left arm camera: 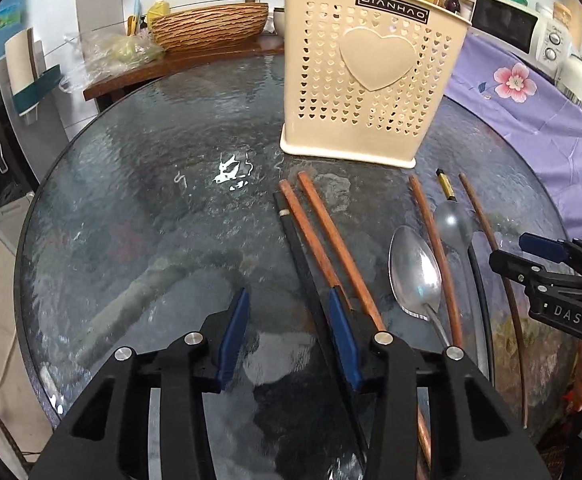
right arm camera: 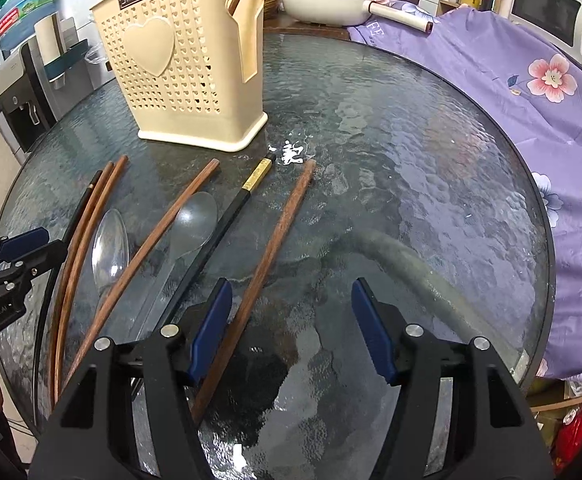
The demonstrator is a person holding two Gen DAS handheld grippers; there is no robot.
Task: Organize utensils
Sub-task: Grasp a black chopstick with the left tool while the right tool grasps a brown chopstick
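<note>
Your left tool [left arm camera: 289, 316] stands apart, empty; its one-o'clock pad overlaps the black chopstick [left arm camera: 297, 248], so closing may miss it.

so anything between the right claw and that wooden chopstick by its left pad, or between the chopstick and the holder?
Nothing visible. The right claw is open, with the wooden chopstick running up just inside its left pad. From there to the cream holder only bare glass table shows; the black gold-banded chopstick lies to the left, off that line.
</note>
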